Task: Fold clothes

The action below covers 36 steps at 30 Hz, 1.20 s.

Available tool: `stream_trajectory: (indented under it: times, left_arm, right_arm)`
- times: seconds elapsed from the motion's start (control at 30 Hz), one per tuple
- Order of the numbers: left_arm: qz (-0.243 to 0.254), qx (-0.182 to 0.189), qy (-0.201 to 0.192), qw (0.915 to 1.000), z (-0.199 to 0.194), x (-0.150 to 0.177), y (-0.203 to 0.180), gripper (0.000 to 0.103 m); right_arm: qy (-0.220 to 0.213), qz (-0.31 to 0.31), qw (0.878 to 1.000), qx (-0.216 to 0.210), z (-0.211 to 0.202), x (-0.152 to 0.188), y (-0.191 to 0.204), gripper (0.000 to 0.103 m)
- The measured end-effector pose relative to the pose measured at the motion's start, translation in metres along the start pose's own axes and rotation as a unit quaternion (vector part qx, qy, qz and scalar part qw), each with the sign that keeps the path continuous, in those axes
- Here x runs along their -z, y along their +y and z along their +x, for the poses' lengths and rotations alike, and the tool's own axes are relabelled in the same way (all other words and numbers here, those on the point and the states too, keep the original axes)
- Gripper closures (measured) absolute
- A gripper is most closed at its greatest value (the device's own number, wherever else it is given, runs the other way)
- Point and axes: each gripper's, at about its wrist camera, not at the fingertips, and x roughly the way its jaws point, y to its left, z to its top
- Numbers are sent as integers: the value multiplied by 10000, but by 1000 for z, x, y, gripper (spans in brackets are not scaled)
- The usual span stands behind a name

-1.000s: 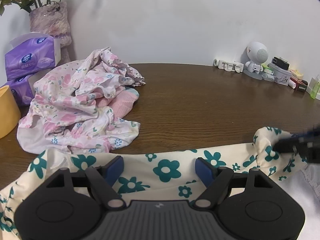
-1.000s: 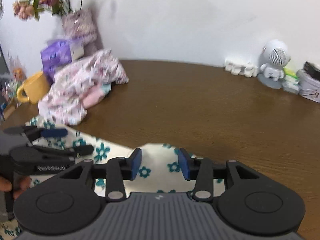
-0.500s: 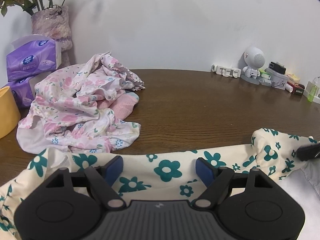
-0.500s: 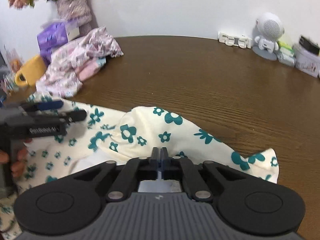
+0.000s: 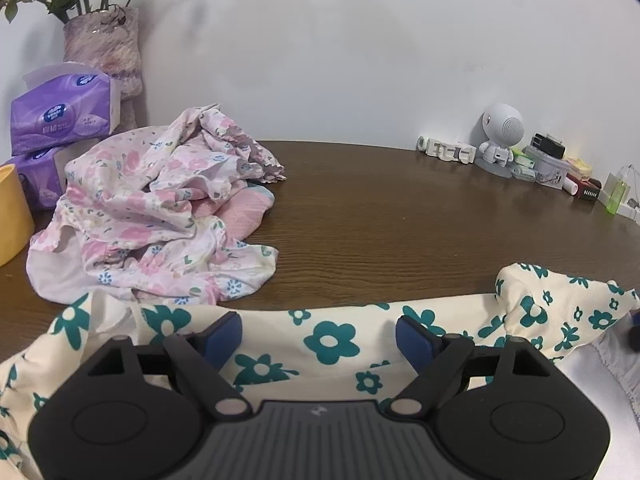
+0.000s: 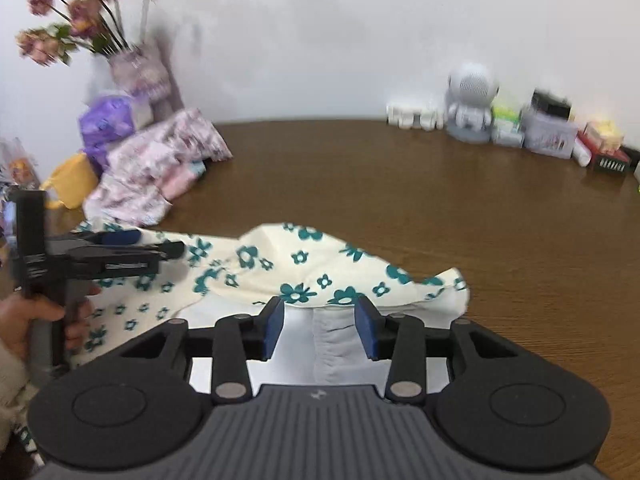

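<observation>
A cream garment with teal flowers (image 5: 328,340) lies crumpled along the near edge of the brown wooden desk (image 5: 400,216), stretching from left to right under both tools. The left gripper (image 5: 319,332) hovers over its left part with fingers spread wide, holding nothing; the cloth shows between the blue pads. In the right wrist view the right gripper (image 6: 320,322) also has its fingers apart, poised over the garment's white inner side (image 6: 336,340), gripping nothing. To the far left a heap of pink floral clothes (image 5: 160,216) sits on the desk, beside purple tissue packs (image 5: 60,116), a yellow cup (image 5: 12,212) and a vase of flowers (image 5: 104,48). Along the far right wall stand a small white robot figure (image 5: 500,136) and assorted little containers (image 5: 552,164). A hand (image 6: 24,320) holds the left tool's handle at the left edge.
</observation>
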Motion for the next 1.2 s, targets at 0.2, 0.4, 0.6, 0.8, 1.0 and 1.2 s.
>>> stream_trajectory:
  times: [0.2, 0.4, 0.6, 0.8, 1.0, 1.2]
  left_arm:
    - [-23, 15, -5, 10000, 0, 0, 1, 20]
    - [-68, 49, 6, 10000, -1, -1, 2, 19]
    - [-217, 27, 279, 9994, -7, -7, 9, 32]
    - [-238, 38, 390, 9989, -12, -8, 10, 37]
    - [-92, 55, 409, 9991, -11, -5, 4, 36]
    - [207, 431, 420, 9980, -20, -9, -1, 36]
  right_arm:
    - [627, 1067, 9922, -156, 57, -11, -10, 64]
    - [421, 1720, 9841, -117, 64, -12, -22, 72]
    - [330, 1866, 9818, -120, 62, -10, -31, 102]
    - [187, 1512, 9882, -170, 46, -1, -22, 102]
    - [257, 1328, 9907, -154, 38, 14, -16, 102]
    - [328, 1144, 9928, -138, 31, 30, -11, 102]
